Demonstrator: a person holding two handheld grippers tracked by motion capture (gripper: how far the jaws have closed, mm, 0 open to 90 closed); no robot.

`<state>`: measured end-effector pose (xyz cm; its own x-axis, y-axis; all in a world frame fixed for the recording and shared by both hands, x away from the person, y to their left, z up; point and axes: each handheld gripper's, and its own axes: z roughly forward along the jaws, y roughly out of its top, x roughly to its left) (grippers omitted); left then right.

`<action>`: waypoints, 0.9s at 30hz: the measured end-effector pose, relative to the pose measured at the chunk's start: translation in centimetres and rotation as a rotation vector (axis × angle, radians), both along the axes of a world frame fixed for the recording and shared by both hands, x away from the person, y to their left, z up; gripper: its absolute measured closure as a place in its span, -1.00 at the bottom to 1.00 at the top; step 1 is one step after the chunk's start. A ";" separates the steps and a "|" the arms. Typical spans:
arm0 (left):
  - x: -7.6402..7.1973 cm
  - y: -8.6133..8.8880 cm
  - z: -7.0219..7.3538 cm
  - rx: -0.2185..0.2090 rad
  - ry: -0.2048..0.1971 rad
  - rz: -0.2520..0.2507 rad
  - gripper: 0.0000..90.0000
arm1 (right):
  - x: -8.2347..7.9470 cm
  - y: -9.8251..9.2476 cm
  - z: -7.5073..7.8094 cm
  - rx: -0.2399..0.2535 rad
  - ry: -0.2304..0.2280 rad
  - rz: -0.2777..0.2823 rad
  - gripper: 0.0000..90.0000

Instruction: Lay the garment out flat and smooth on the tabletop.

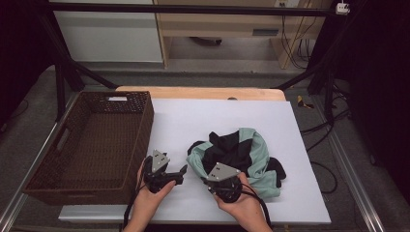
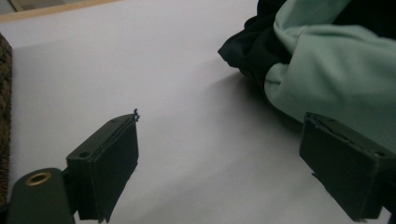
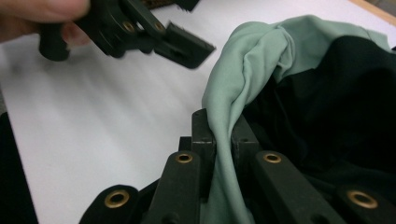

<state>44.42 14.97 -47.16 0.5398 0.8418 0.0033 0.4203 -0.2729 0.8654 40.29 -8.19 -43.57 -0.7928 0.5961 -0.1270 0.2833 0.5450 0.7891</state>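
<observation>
On the white sheet [image 1: 203, 121] lay a crumpled mint-and-black garment [image 1: 241, 154]. Right gripper [image 3: 223, 135] pinched its mint fold; left gripper [image 2: 219, 154] was spread, empty. High view added a wicker basket [image 1: 92, 140].

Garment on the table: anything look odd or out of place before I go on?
Nothing damaged or spilled. The mint-and-black garment lies crumpled beside the empty wicker basket; the right gripper pinches a mint fold, and the left gripper is open.

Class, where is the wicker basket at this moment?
In the high view, the wicker basket sits at the table's left edge, beside the left gripper, with the garment further right.
</observation>
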 end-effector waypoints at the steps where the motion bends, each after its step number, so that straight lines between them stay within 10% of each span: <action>1: 0.0 0.0 0.0 0.001 0.001 0.002 -0.74 | -0.1 0.0 0.1 0.003 -0.003 0.005 0.86; 27: -0.1 0.1 0.0 -0.001 -0.005 0.014 -0.73 | 5.0 2.5 4.5 0.109 0.008 -0.051 0.86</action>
